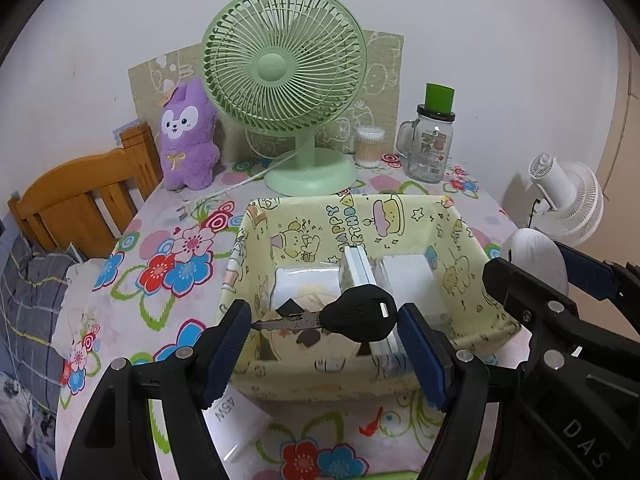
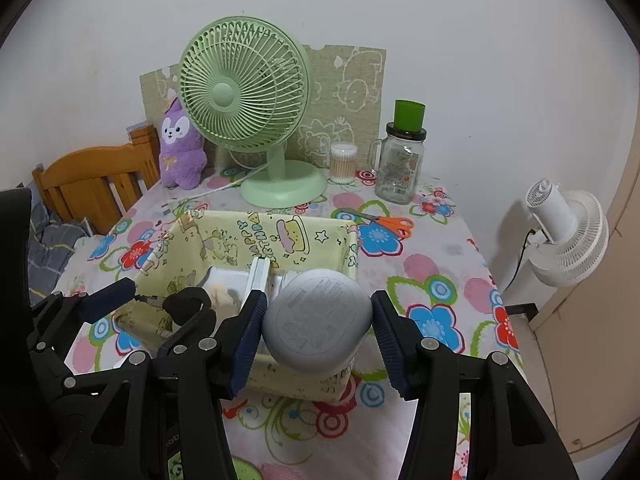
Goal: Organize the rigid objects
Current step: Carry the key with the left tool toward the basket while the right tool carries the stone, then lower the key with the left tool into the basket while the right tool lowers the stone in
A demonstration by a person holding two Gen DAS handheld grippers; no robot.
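Observation:
A yellow cartoon-print fabric basket (image 1: 472, 256) (image 2: 208, 232) stands on the flowered table. It holds white boxes (image 1: 308, 284) and an upright white divider (image 1: 360, 268). My left gripper (image 1: 324, 320) is shut on a black-headed key (image 1: 356, 314), held crosswise between the blue pads over the basket's near side. The key also shows in the right wrist view (image 2: 186, 304). My right gripper (image 2: 318, 320) is shut on a grey round Redmi case (image 2: 318, 320), over the basket's right front corner. That case shows at the right of the left wrist view (image 1: 536, 260).
A green desk fan (image 1: 284, 80), a purple plush (image 1: 188, 136), a cotton swab tub (image 1: 370, 146) and a glass jar with green lid (image 1: 432, 144) stand at the back. Orange scissors (image 2: 384, 222) lie right of the basket. A white box (image 1: 236, 424) lies near the front. A wooden chair (image 1: 80, 200) is left, a white fan (image 2: 568, 232) right.

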